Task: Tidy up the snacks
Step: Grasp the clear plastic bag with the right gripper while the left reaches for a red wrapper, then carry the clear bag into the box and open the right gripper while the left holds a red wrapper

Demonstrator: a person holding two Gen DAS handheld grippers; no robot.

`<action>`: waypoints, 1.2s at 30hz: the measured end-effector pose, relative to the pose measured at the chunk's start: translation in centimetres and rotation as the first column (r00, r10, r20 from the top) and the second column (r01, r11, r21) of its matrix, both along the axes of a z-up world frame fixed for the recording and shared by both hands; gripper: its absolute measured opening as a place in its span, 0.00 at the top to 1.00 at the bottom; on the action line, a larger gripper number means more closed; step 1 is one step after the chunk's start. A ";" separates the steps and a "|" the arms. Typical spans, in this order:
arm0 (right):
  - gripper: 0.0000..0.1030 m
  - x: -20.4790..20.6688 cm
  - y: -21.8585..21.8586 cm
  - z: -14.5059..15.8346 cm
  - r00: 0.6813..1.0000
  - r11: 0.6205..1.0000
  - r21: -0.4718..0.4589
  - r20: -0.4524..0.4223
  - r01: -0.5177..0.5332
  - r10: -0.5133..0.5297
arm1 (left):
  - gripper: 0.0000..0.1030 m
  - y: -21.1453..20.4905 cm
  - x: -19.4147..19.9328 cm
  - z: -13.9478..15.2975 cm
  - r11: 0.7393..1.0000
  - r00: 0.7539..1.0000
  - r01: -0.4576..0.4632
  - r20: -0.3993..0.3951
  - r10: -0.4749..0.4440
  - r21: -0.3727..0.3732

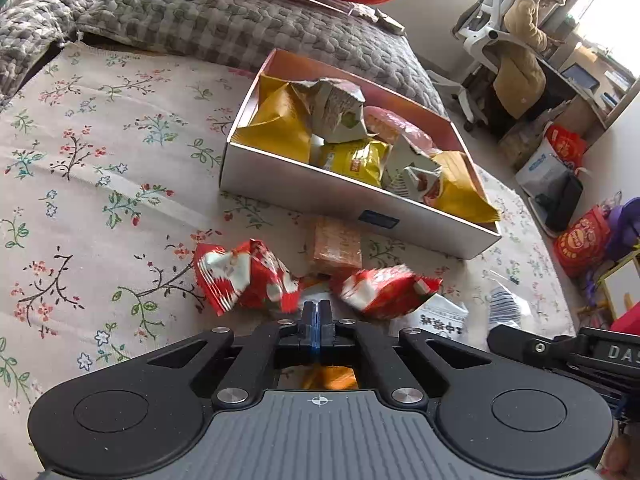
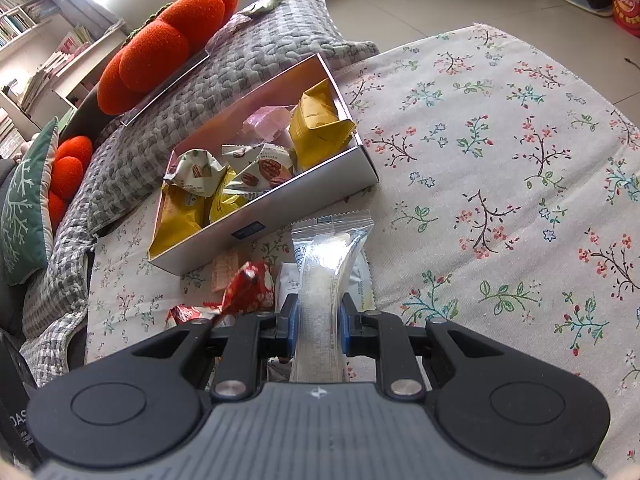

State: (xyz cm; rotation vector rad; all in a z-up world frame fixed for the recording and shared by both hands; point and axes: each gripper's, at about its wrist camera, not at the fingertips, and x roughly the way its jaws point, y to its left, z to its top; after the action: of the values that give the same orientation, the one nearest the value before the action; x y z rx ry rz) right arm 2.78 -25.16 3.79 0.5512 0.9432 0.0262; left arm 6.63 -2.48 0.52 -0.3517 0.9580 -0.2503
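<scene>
A white box (image 1: 304,190) with a pink inside holds several snack packets, yellow, pink and nut-printed; it also shows in the right wrist view (image 2: 320,184). In front of it lie two red-and-white packets (image 1: 240,276) (image 1: 384,290), an orange wafer packet (image 1: 336,244) and a white packet (image 1: 440,316). My left gripper (image 1: 316,312) is shut, with nothing visible between its tips, just short of the red packets. My right gripper (image 2: 318,316) is shut on a clear silvery snack packet (image 2: 328,260), held lengthwise near the box's front wall.
All lies on a floral cloth (image 1: 100,184) (image 2: 500,160). Behind the box are a grey quilted cushion (image 1: 224,20) and orange plush cushions (image 2: 168,40). Bags (image 1: 580,236) and an office chair (image 1: 492,28) stand on the floor to the right.
</scene>
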 end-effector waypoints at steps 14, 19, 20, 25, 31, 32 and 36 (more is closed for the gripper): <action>0.83 -0.1 -0.2 0.2 1.000 1.000 0.010 0.006 -0.001 0.001 | 0.25 1.8 1.5 2.6 0.965 0.991 0.019 0.121 -0.053 0.263; 0.83 0.0 -0.1 0.1 1.000 1.000 0.008 0.005 -0.003 0.003 | 0.20 0.2 2.6 1.2 0.928 0.976 0.148 0.099 -0.192 0.342; 0.83 0.0 -0.1 0.1 1.000 1.000 0.007 0.004 -0.003 0.003 | 0.21 -0.1 3.0 0.5 0.921 0.974 0.168 0.085 -0.210 0.351; 0.83 0.0 -0.3 0.0 1.000 1.000 0.002 -0.002 0.007 -0.007 | 0.73 0.7 3.1 -0.7 0.933 0.985 0.132 0.057 -0.161 0.335; 0.83 -0.1 -0.3 0.3 1.000 1.000 0.006 0.012 0.002 -0.002 | 0.73 1.2 2.3 1.5 0.950 0.982 0.081 0.137 -0.128 0.301; 0.83 0.0 -0.3 0.3 1.000 1.000 0.008 0.010 0.003 -0.003 | 0.73 1.3 2.1 1.5 0.954 0.984 0.075 0.132 -0.117 0.289; 0.83 0.0 -0.3 0.3 1.000 1.000 0.007 0.009 0.007 -0.007 | 0.73 1.4 1.8 2.2 0.961 0.985 0.058 0.138 -0.098 0.271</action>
State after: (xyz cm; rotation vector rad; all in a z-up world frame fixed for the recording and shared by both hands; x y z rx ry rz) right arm 2.79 -25.49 4.07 0.5604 0.9323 0.0255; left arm 8.44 -1.04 2.73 -0.0465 0.8441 -0.2138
